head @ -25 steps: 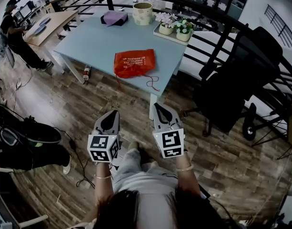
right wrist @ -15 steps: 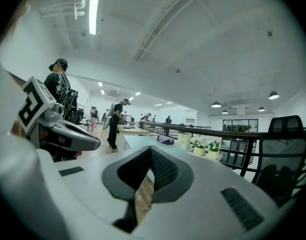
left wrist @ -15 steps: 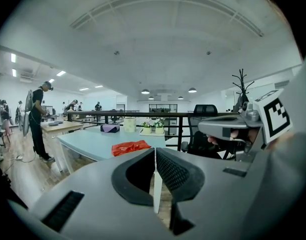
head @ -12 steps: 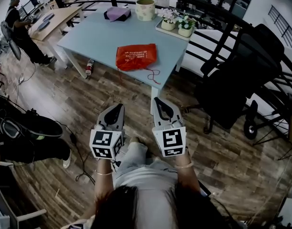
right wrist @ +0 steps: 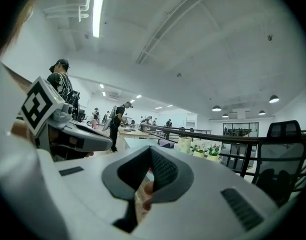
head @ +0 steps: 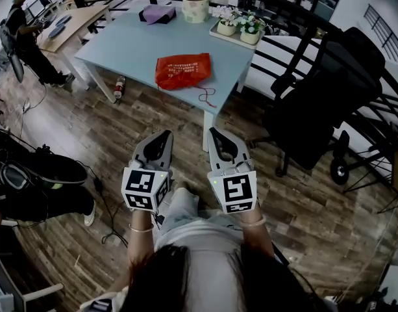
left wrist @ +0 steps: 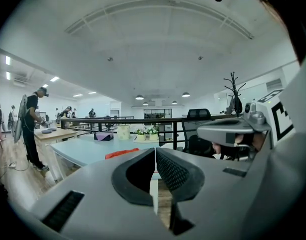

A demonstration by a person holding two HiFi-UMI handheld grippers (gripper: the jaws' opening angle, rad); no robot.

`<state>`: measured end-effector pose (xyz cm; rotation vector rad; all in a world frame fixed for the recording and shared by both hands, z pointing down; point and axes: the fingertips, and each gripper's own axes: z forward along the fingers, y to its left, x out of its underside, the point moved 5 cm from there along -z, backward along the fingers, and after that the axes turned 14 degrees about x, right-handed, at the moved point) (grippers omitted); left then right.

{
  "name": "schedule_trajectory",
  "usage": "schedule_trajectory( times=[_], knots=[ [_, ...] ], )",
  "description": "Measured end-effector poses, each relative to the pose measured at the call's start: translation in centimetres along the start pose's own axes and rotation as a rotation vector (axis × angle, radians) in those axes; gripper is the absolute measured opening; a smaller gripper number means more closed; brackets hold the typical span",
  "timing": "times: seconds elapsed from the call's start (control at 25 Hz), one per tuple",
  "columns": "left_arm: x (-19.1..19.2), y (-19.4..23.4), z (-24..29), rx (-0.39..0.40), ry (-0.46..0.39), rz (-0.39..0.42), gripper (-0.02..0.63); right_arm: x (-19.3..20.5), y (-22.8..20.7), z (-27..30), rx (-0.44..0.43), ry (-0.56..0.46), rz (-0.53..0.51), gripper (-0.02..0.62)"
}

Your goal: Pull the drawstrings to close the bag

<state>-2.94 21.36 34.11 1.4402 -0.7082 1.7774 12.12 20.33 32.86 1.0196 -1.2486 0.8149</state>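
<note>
A red drawstring bag (head: 183, 70) lies on the light blue table (head: 127, 44), near its front edge. Its dark red strings (head: 203, 97) trail toward the table's corner. Both grippers are held low over the wooden floor, well short of the table. My left gripper (head: 165, 135) is shut with nothing in it, and my right gripper (head: 213, 132) is also shut and empty. In the left gripper view the jaws (left wrist: 155, 150) meet, and the bag (left wrist: 122, 154) shows as a red strip beyond them. In the right gripper view the jaws (right wrist: 150, 150) are together too.
On the table's far side stand a cream cup (head: 195, 6), a purple cloth (head: 157, 13) and a tray of flower pots (head: 239, 26). A black office chair (head: 328, 90) stands right of the table. A bottle (head: 119, 88) lies on the floor. A person (head: 20, 38) works at a desk far left.
Both grippers have edged forward toward the table, still shut. The bag has not moved on the table.
</note>
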Motion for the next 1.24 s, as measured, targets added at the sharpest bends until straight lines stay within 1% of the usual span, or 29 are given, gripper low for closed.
schedule_trajectory(
  times=[0.12, 0.36, 0.68, 0.84, 1.08, 1.24],
  knots=[
    [-0.3, -0.4, 0.0, 0.011, -0.004, 0.015, 0.023, -0.4, 0.1, -0.3, 0.001, -0.012, -0.003, 0.026],
    [-0.8, -0.9, 0.3, 0.036, -0.003, 0.010, 0.023, -0.2, -0.3, -0.5, 0.014, 0.005, 0.006, 0.026],
    [-1.0, -0.6, 0.9, 0.048, 0.004, 0.040, 0.023, 0.3, -0.8, 0.4, 0.038, 0.033, 0.017, 0.026],
    [-1.1, -0.1, 1.3, 0.059, -0.006, 0.055, 0.023, 0.5, -0.8, 1.2, 0.044, 0.034, 0.028, 0.026],
    [-1.6, 1.1, 1.9, 0.059, -0.014, 0.068, 0.023, 0.4, -0.8, 2.7, 0.047, 0.025, 0.045, 0.026],
    [-1.8, 1.8, 2.3, 0.053, -0.014, 0.092, 0.023, 0.3, -0.7, 3.7, 0.046, 0.023, 0.046, 0.026]
  ],
)
